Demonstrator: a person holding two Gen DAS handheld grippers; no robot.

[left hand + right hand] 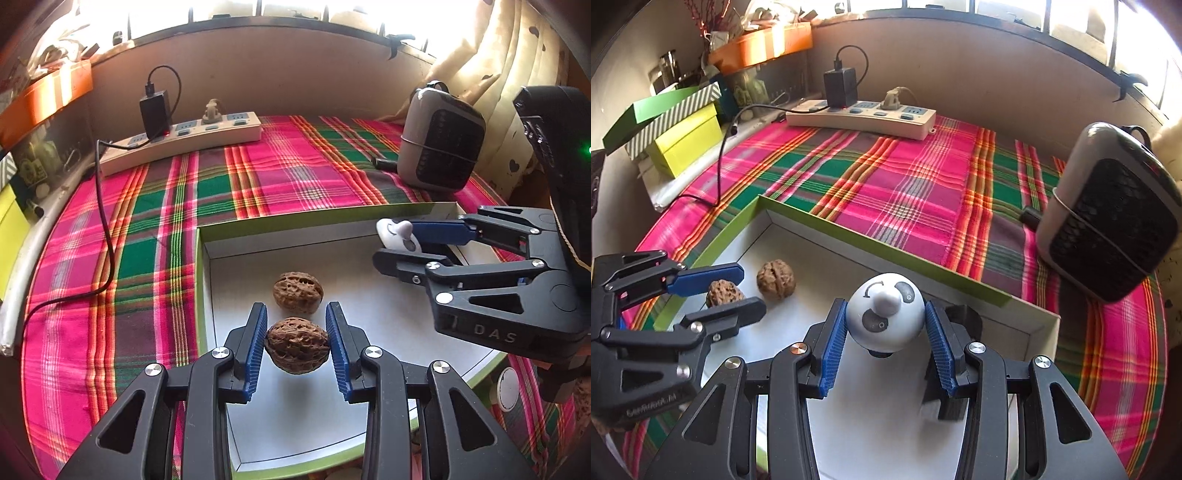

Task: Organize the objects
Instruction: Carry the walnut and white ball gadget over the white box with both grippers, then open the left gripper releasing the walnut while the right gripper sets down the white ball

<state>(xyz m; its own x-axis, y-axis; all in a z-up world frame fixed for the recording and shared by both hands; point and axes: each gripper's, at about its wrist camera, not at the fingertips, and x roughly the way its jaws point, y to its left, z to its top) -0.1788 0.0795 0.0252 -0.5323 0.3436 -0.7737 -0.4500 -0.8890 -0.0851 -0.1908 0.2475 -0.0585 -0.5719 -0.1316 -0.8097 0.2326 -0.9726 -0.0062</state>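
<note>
Both grippers hold their loads above the shallow green-edged box (pixel 201 266) on the plaid cloth (pixel 155 206).

The left gripper (pixel 296 341) is clamped on a walnut (pixel 296 346) between its blue pads, the nut's long axis running crosswise from pad to pad; a second walnut (pixel 298 292) lies just beyond it on the box's white floor, its long axis also crosswise in that view. The right gripper (pixel 885 330) grips a white egg-shaped device (pixel 885 316) whose rounded nub points up toward the camera, with grey button marks around it. Only the right wrist view shows the stacked green and yellow boxes (pixel 676 136) at the cloth's far left edge, and the resting walnut's seam. Both views show the power strip (pixel 860 119) and the grey heater (pixel 1108 218).
</note>
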